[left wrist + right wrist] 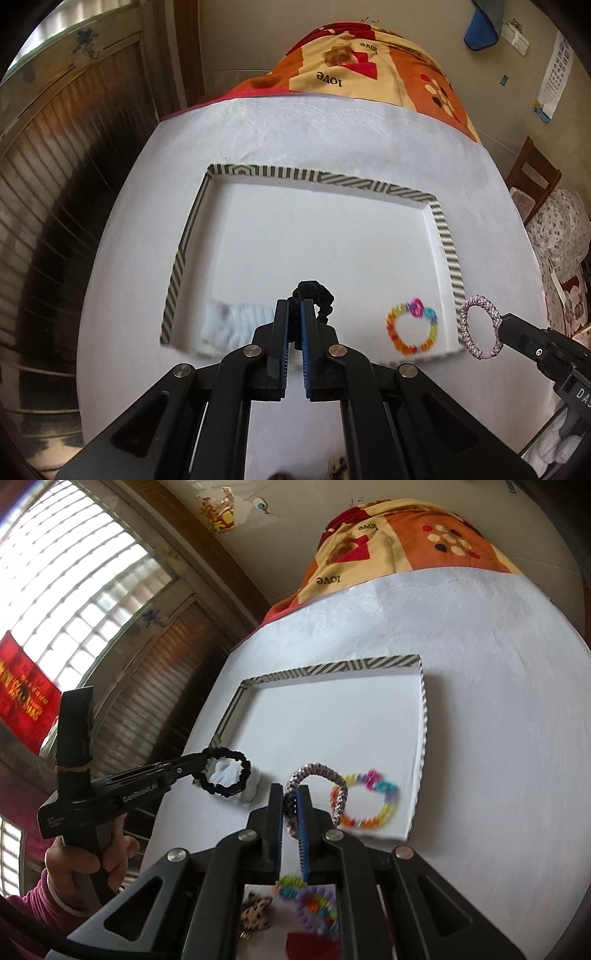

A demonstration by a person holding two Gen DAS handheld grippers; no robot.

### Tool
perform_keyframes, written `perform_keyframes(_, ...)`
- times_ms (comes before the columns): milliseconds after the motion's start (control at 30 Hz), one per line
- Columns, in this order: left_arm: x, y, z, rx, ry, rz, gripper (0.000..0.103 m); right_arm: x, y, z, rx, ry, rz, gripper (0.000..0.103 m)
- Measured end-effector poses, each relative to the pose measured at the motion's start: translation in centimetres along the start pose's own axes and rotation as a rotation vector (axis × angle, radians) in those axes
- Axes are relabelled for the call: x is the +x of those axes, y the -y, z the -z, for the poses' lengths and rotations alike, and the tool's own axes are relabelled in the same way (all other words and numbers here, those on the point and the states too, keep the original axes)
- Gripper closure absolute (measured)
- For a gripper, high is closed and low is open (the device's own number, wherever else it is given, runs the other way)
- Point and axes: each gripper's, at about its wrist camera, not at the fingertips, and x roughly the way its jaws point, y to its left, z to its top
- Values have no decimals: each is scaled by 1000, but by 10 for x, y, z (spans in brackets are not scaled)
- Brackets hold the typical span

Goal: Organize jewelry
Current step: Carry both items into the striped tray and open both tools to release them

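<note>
My left gripper (294, 308) is shut on a black braided hair tie (314, 295), held above the near edge of a white tray with a striped rim (314, 176); it also shows in the right wrist view (225, 775). My right gripper (290, 794) is shut on a pink-grey braided hair tie (340, 794), seen in the left wrist view (480, 326) just right of the tray. A rainbow bracelet (412, 326) and a white scrunchie (229, 321) lie inside the tray near its front edge.
The tray sits on a white-covered round table (332, 140). An orange patterned blanket (369, 62) lies at the far side. More colourful bands (314, 901), a leopard-print piece (255, 912) and something red (314, 945) lie under my right gripper. A wooden chair (532, 173) stands to the right.
</note>
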Motion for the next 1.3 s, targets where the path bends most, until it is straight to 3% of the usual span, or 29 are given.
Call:
perform_keyframes(500,62,-23,-52,-54,-69,-10,103,66,39,-44,35,-82,106,96)
perform_keyframes(867,99,-66,-42,-144,-137,-91,103,128,57,-47,38,-187,161,96)
perform_keyframes(1067,99,-71,-36,-164,-134,-96,103,132,60,-46,58,-191,148,95)
perform_keyframes(1133,100,-72,-33,-174,-138,-88,101,126,60,-46,76,-177,127,82)
perform_keyframes(1200,98,-72,-32,-180,-143,-74,90,119,57,-46,74,-161,114,64)
perform_keyframes(1233,96,-72,-32,-180,-139,-68,82,116,55,-44,69,-159,111,63)
perform_keyframes(1300,92,-72,-29,-177,-129,-63,78,111,51,-42,60,-157,114,62)
